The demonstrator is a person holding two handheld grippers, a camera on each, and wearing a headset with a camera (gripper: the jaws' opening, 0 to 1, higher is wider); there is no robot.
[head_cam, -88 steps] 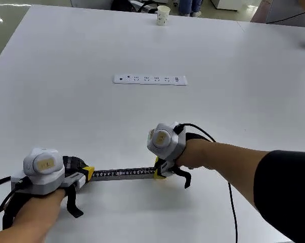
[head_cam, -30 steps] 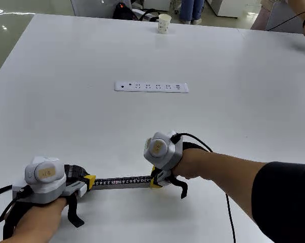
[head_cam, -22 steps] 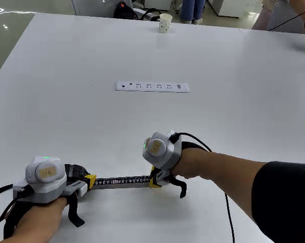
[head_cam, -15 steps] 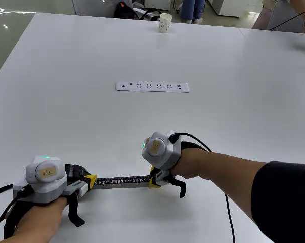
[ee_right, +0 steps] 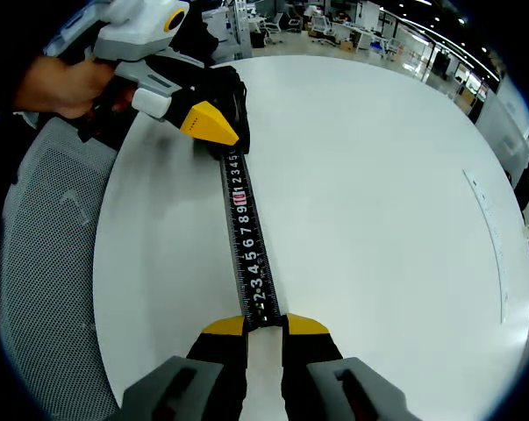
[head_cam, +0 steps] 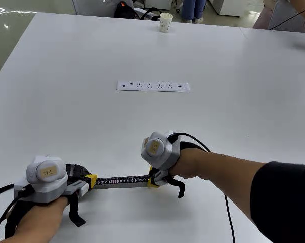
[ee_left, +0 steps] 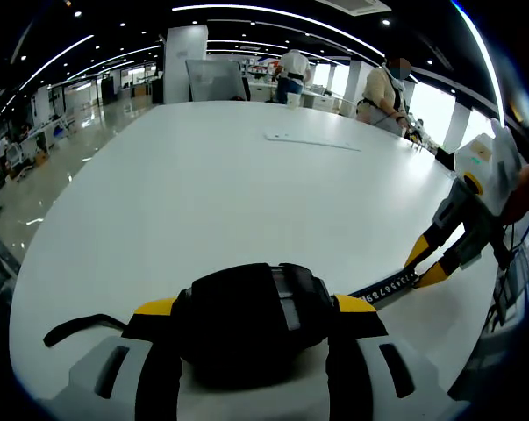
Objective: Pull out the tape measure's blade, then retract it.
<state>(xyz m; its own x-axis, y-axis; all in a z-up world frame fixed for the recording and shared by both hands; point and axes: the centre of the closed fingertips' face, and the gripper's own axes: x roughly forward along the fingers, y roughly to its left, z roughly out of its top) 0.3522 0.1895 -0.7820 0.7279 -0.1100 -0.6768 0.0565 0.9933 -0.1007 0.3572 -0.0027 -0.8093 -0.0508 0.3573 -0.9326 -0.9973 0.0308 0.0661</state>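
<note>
The black tape measure case (head_cam: 77, 172) rests on the white table (head_cam: 142, 126) at the near left, and my left gripper (head_cam: 85, 181) is shut on it. In the left gripper view the case (ee_left: 251, 320) sits between the yellow-tipped jaws of the left gripper (ee_left: 255, 307). A short length of numbered blade (head_cam: 122, 179) runs right from the case to my right gripper (head_cam: 152, 182). In the right gripper view the right gripper (ee_right: 264, 326) is shut on the end of the blade (ee_right: 246, 246), which leads back to the case (ee_right: 222, 92).
A white power strip (head_cam: 153, 86) lies mid-table and a paper cup (head_cam: 165, 22) stands at the far edge. A grey mesh chair (ee_right: 45, 254) is beside the near table edge. People stand beyond the far end of the table (ee_left: 382, 83).
My right gripper has moved slightly left toward the case with the blade end held, so the exposed blade is a little shorter. The left gripper has stayed put.
</note>
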